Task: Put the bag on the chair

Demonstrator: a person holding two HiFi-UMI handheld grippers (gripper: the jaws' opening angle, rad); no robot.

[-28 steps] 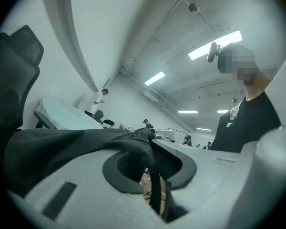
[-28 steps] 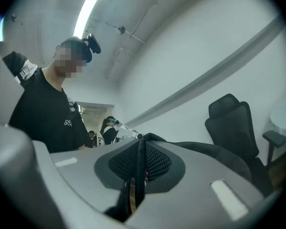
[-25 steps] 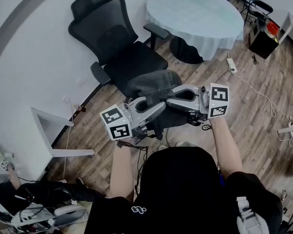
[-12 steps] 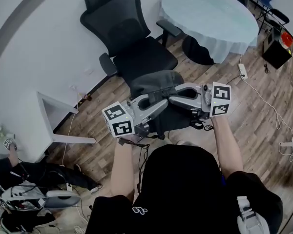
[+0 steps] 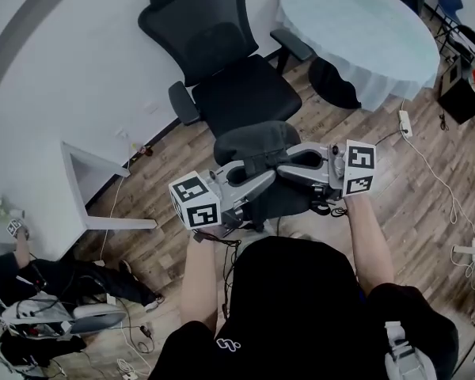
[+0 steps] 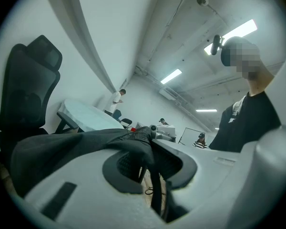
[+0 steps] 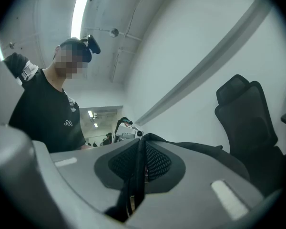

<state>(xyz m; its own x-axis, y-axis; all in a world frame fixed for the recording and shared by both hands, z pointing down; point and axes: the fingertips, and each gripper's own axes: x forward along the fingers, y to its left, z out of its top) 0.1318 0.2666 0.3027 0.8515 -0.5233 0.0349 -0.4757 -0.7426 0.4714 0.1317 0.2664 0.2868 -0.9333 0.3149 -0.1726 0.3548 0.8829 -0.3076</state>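
Bag (image 5: 257, 142) hangs clamped between the nearly closed jaws of the left gripper (image 5: 253, 182) and right gripper (image 5: 289, 165). Since a second ago, the office chair (image 5: 241, 93) beyond the jaws has drawn nearer.

The right hand-held gripper (image 7: 140, 146) has its jaws closed together on a dark strap (image 7: 135, 178) of the bag (image 7: 195, 149), which is pinched between the black mesh pads. The bag's dark grey fabric spreads away from the jaw tips to the right, lying over the right jaw. Farther off on the right stands a black chair (image 7: 248, 123) with a tall back and a headrest, against a white wall (image 7: 181, 42) crossed by a slanting grey band (image 7: 200, 73). On the left, near, a person (image 7: 47, 113) in a black T-shirt leans in under a long ceiling light (image 7: 78, 13).
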